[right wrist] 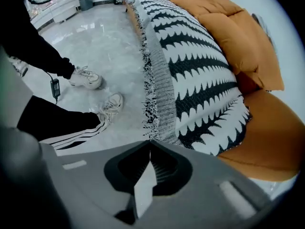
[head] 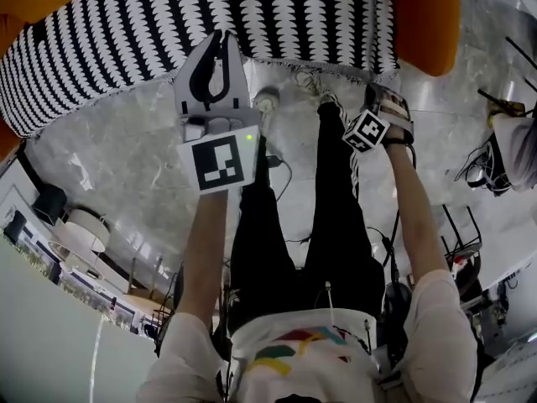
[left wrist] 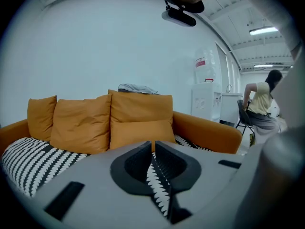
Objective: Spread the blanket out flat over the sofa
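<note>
The black-and-white patterned blanket [head: 210, 15] lies spread over the seat of the orange sofa [head: 424, 19], and its fringed edge hangs down the front [right wrist: 152, 94]. My left gripper [head: 219, 40] is raised in front of the sofa. Its jaws are shut on nothing, with the blanket [left wrist: 28, 161] showing beyond them. My right gripper [head: 379, 95] hangs lower near the sofa's right end. In the right gripper view it [right wrist: 150, 144] is shut and empty, a little short of the blanket's corner [right wrist: 205, 128].
Orange back cushions [left wrist: 81, 123] line the sofa, and a grey cloth [left wrist: 137, 88] lies on its back. My shoes [right wrist: 86, 78] stand on the marble floor [head: 126, 158] in front. A seated person [left wrist: 262, 104] and a water dispenser [left wrist: 205, 94] are at the far right.
</note>
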The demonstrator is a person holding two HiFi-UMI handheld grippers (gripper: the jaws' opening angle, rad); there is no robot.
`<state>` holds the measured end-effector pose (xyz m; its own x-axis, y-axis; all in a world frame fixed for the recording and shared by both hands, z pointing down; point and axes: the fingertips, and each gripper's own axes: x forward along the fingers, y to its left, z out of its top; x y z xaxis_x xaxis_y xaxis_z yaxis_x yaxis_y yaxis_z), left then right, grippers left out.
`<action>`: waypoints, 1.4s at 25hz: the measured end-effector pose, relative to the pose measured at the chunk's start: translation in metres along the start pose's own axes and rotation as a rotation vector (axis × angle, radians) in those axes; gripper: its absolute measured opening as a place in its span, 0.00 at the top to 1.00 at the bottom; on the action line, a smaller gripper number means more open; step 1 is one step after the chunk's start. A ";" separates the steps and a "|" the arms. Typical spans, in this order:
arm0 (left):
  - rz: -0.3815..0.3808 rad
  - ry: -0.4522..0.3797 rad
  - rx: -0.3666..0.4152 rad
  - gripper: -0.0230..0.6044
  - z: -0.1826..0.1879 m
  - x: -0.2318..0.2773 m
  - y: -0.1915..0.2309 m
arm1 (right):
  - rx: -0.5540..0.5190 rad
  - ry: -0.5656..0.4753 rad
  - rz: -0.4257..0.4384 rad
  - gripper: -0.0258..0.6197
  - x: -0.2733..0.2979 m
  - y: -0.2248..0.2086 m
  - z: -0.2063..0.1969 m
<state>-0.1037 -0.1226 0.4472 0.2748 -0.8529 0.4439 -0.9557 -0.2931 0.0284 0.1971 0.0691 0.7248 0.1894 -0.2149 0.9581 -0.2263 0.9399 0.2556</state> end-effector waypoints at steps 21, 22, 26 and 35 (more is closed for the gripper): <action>-0.051 0.008 -0.092 0.91 -0.036 0.012 -0.052 | 0.128 0.108 0.121 0.88 0.049 0.017 -0.034; -0.045 0.004 -0.098 0.91 -0.023 0.011 -0.038 | 0.138 0.113 0.130 0.75 0.040 0.008 -0.024; -0.038 -0.010 -0.093 0.91 0.012 -0.002 -0.014 | 0.173 0.108 0.121 0.71 0.008 -0.011 -0.005; -0.025 -0.034 -0.078 0.91 -0.007 -0.005 -0.015 | 0.227 -0.006 0.096 0.71 0.011 0.001 0.023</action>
<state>-0.0917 -0.1110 0.4511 0.3008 -0.8605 0.4112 -0.9535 -0.2808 0.1098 0.1775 0.0614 0.7388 0.1508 -0.1302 0.9800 -0.4521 0.8725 0.1855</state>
